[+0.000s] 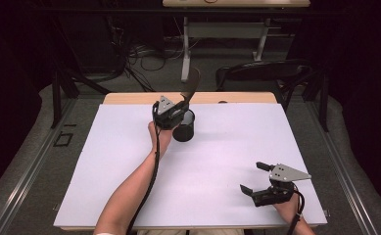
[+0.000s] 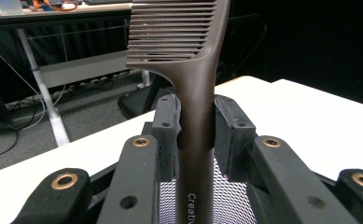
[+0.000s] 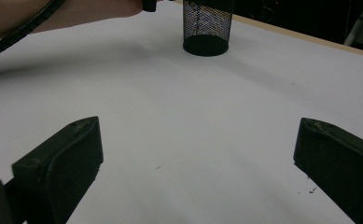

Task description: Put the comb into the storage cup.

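**Comb held upright over the mesh cup**

A dark brown comb (image 2: 195,70) is clamped by its handle between the jaws of the left tool (image 1: 170,115), teeth end up, with the handle running down toward the black mesh cup (image 1: 184,126) directly beneath. In the left gripper view the mesh is seen just behind the lower handle, so the handle appears to be at or inside the cup's mouth; how deep it reaches cannot be told. The cup stands upright on the white desk (image 1: 217,161), toward its far edge and left of centre.

The right tool (image 1: 271,183) is held low over the near right part of the desk, jaws spread wide and nothing between them, well apart from the cup.

The step in hand is judged to be the setting of the comb into the cup. It would be done well if the handle were kept vertical and centred over the opening, lowered until the base is met, and only then released. A light cup may tip if the handle is pressed against 1 wall.
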